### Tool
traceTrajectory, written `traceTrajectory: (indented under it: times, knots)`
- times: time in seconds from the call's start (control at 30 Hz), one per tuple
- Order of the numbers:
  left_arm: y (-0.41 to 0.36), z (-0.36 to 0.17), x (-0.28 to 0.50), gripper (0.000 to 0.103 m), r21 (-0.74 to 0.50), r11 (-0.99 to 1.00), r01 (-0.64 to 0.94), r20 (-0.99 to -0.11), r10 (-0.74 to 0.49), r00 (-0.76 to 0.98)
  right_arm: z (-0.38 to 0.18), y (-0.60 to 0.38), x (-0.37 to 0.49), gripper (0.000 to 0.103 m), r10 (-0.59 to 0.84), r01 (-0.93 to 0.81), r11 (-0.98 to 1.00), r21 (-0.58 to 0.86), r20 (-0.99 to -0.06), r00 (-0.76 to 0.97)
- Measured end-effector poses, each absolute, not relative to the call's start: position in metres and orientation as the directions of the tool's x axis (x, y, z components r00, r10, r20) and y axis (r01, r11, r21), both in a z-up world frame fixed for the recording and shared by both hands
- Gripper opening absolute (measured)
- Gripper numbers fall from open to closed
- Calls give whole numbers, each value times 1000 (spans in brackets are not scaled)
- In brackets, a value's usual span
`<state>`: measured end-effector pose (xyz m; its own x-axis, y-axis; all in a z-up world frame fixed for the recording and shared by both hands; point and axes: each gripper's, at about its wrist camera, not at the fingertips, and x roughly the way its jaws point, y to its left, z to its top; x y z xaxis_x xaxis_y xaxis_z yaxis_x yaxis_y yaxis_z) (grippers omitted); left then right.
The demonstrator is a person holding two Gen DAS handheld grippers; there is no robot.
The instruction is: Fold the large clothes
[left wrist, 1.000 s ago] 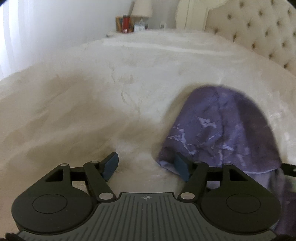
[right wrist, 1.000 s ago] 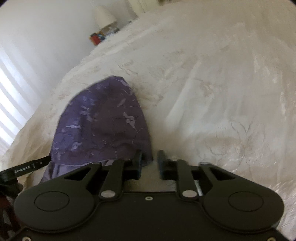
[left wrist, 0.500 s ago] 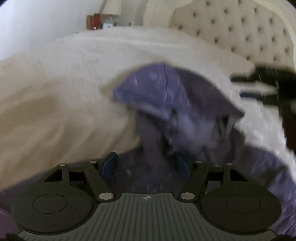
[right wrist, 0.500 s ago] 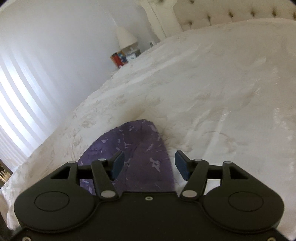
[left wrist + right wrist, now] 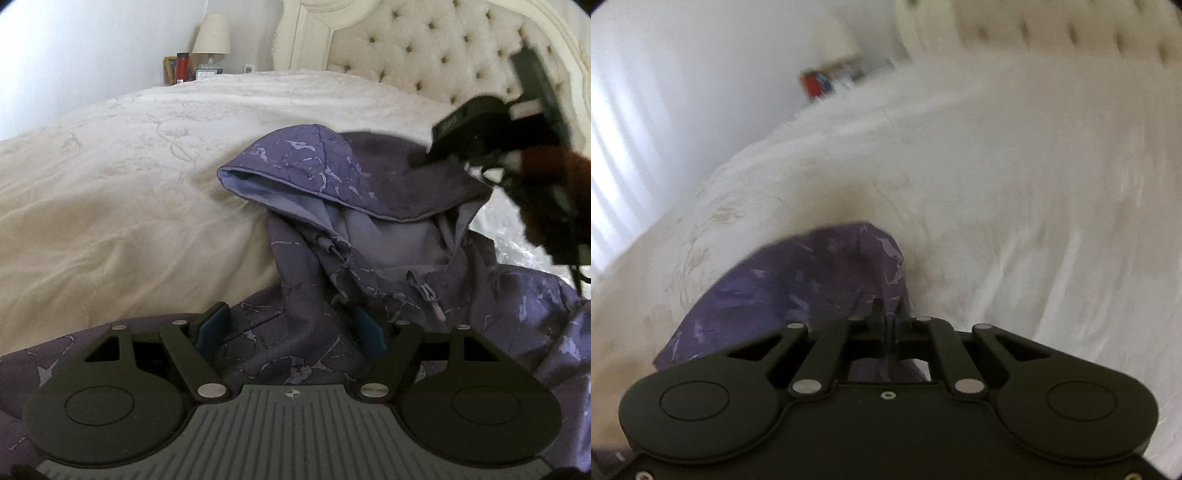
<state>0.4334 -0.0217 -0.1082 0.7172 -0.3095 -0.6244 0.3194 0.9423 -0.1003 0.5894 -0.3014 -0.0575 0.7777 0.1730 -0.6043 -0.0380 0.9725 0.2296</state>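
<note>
The right gripper (image 5: 888, 325) has just snapped shut on the hood (image 5: 827, 273) of the purple hoodie (image 5: 369, 266) spread on the bed (image 5: 110, 184), while the left gripper (image 5: 291, 328) opens wider at 6 o'clock over its chest, so folding starts.

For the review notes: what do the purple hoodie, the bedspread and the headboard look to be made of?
Hoodie: soft knit, probably fleece; matte marbled purple outside, paler plain lining in the hood, and it slumps in limp folds. Bedspread: cream woven fabric with a faint sheen and tone-on-tone floral stitching or weave. Headboard: cream upholstery, button-tufted, in a painted-looking off-white frame; fabric or leatherette is unclear.
</note>
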Motion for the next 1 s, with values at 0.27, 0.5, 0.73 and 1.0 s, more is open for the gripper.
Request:
traceTrajectory:
  times: [0.27, 0.5, 0.73, 1.0]
  knots:
    - [-34, -96, 437, 73, -27, 949, 314, -686, -246, 685, 15, -277, 475, 9, 305, -309, 950, 38, -322, 896]
    - [-2, -66, 390, 73, -125, 946, 298, -746, -288, 600, 23, -263, 354, 9, 421, -469, 863, -188, -248, 873]
    - [51, -38, 317, 73, -212, 922, 325, -717, -372, 589, -15, -250, 280, 16, 472, -572, 790, -219, -378, 797]
    - [104, -11, 290, 103, -505, 799, 326, -598, -596, 536, -23, -282, 256, 71, 503, -503, 854, 138, -470, 725]
